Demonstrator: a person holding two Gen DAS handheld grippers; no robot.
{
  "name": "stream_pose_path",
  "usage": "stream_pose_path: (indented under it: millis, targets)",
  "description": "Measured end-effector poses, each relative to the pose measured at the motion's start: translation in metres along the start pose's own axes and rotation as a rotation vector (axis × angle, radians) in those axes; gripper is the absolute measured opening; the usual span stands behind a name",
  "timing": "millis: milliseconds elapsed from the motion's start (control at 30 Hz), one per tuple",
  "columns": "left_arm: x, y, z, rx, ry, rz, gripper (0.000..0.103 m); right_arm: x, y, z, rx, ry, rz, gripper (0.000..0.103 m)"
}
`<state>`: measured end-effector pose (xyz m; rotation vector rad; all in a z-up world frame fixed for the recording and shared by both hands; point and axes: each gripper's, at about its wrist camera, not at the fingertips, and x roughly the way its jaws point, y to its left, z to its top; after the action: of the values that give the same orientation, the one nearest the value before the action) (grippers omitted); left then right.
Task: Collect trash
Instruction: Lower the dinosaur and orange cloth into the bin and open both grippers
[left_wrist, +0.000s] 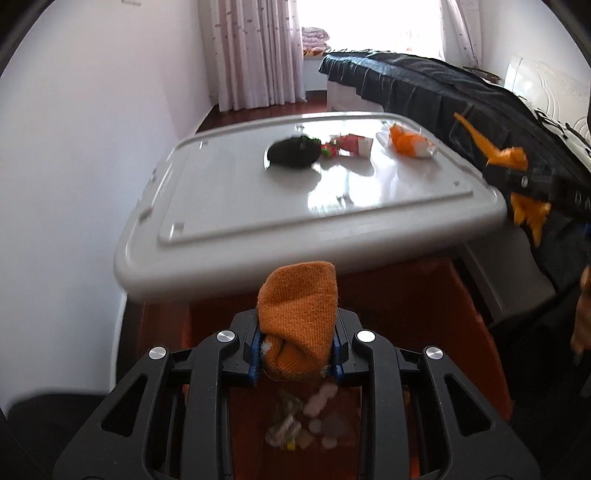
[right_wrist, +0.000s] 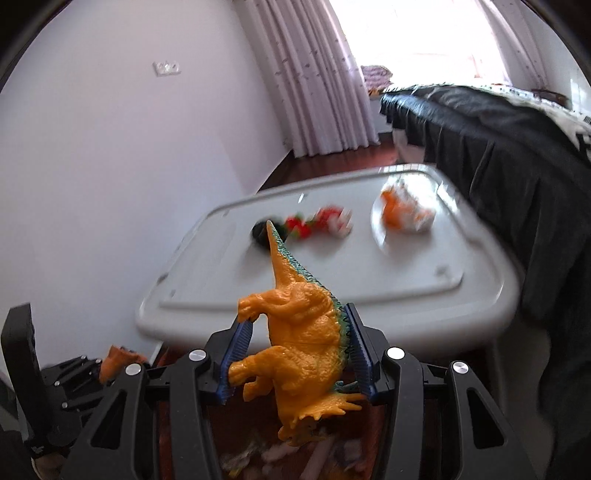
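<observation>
Orange cloth (left_wrist: 299, 317) knitted, matt; dinosaur (right_wrist: 303, 332) textured plastic; lid (left_wrist: 236, 206) glossy smooth plastic.

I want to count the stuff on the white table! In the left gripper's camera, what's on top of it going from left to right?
black lump → small red and green thing → red and white carton → orange and white bundle, all on the white table.
</observation>
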<state>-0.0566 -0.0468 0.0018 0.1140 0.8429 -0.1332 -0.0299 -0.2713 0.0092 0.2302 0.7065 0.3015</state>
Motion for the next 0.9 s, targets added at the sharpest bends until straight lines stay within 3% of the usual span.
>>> stream_pose_path:
  millis: [100, 200, 300, 567, 900]
  targets:
    - [-0.001, 0.004, -0.026, -0.030, 0.015, 0.017, 0.026, -0.004, 0.018, -0.032, 0.010, 0.019, -0.001, 0.050]
    - [0.015, 0.010, -0.045, -0.068, 0.084, 0.002, 0.026, 0.000, 0.028, -0.058, 0.043, 0.039, -0.004, 0.050]
    - [0.027, 0.015, -0.051, -0.077, 0.121, 0.003, 0.026, 0.019, 0.033, -0.076, 0.040, 0.120, -0.009, 0.050]
    - [0.048, 0.018, -0.057, -0.095, 0.168, -0.003, 0.026, 0.043, 0.032, -0.094, 0.033, 0.215, -0.028, 0.050]
    - [0.047, 0.016, -0.061, -0.083, 0.176, 0.008, 0.026, 0.039, 0.026, -0.097, 0.060, 0.213, -0.026, 0.050]
